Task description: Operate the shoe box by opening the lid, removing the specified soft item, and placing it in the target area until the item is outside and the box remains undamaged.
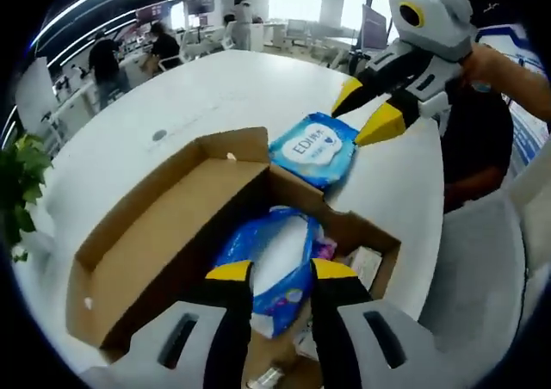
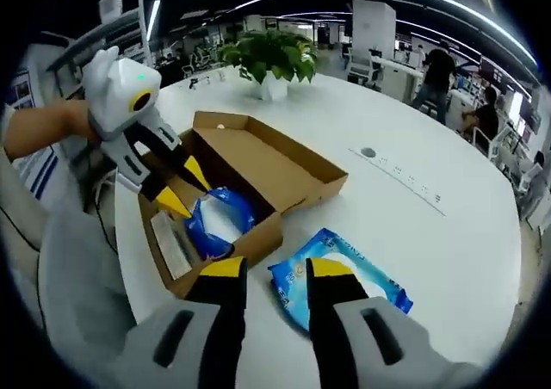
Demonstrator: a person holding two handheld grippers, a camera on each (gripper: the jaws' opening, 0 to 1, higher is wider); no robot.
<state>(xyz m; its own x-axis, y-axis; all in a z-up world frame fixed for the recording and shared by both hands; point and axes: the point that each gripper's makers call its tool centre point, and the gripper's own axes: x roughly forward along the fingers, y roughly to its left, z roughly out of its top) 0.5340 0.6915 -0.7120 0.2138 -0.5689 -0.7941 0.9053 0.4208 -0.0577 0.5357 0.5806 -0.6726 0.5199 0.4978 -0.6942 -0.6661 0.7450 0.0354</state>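
Left gripper point(image 1: 281, 270) hovers over the open shoe box point(image 1: 172, 225), jaws apart above a blue soft pack point(image 1: 274, 260) inside, its lower end hidden behind them. Right gripper point(image 2: 277, 267), jaws apart too, sits above a blue wipes pack point(image 2: 344, 277) lying on the white worktop point(image 2: 413, 200) beside the box. Right gripper view adds a potted plant point(image 2: 271, 58) at the far edge.

Two handheld grippers, left gripper point(image 1: 281, 273) and right gripper point(image 2: 268, 268): light grey moulded shells, black fingers point(image 1: 231, 286) with yellow tips, slot recess on each side. Dark top on person.
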